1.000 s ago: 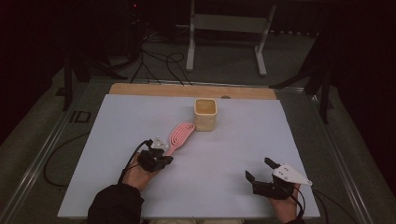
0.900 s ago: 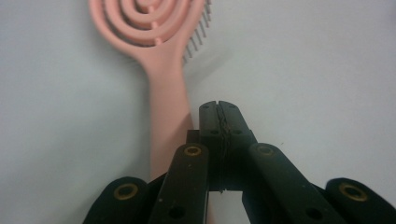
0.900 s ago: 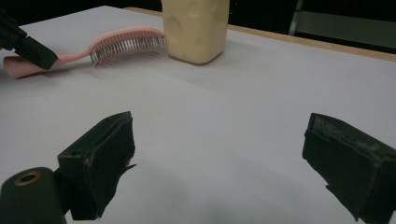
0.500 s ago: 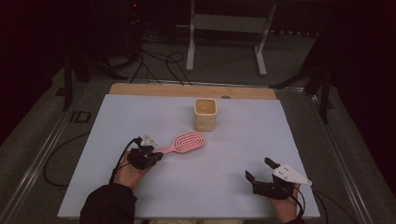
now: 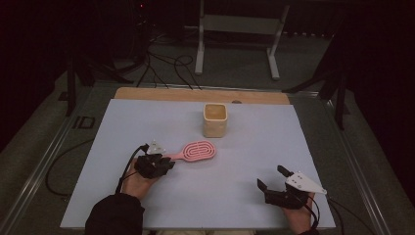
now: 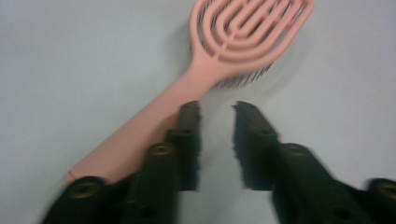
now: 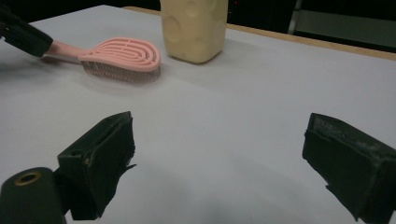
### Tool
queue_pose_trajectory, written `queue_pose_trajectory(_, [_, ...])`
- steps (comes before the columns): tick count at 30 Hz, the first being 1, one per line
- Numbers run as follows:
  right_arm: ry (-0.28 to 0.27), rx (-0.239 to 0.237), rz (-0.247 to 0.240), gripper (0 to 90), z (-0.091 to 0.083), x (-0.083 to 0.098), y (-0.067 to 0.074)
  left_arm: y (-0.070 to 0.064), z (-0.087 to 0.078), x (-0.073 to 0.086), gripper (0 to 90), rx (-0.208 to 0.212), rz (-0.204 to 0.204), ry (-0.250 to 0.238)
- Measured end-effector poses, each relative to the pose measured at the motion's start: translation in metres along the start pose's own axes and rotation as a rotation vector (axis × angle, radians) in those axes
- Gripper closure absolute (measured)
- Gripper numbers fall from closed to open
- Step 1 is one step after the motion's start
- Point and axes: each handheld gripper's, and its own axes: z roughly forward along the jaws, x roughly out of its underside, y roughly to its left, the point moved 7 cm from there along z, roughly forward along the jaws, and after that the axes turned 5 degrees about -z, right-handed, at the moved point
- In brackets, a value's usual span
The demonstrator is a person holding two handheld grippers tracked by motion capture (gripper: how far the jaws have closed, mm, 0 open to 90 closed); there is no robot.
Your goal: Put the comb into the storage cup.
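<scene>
A squarish cream cup (image 5: pixel 215 120) is standing upright, its inside unclear. A slotted pink plastic hairbrush (image 5: pixel 195 150) is lying flat. The left gripper (image 6: pixel 215 108), its jaws just opening, is releasing the handle; the right gripper (image 7: pixel 217 154) is gaping, holding nothing.

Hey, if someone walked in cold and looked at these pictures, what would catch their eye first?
Probably the pink slotted plastic hairbrush lying bristles-down on the pale table sheet near the middle. Its handle points at the left tool, whose jaws have just been opening and now stand apart beside the handle, not on it. Just behind the brush stands a cream dimpled square cup.
</scene>
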Motion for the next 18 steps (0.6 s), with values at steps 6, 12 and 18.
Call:
queue_pose_trajectory(6, [-0.001,-0.003,0.000,8.9,0.000,0.000,0.000,0.000,-0.021,-0.011,36.8,-0.003,-0.019,-0.159])
queue_pose_trajectory(12, [-0.003,-0.003,0.000,8.9,0.000,0.000,0.000,0.003,-0.047,-0.012,20.4,-0.007,-0.047,-0.299])
queue_pose_trajectory(18, [-0.006,-0.007,0.001,8.9,0.000,0.000,0.001,0.008,-0.066,-0.002,9.9,-0.063,-0.020,-0.375])
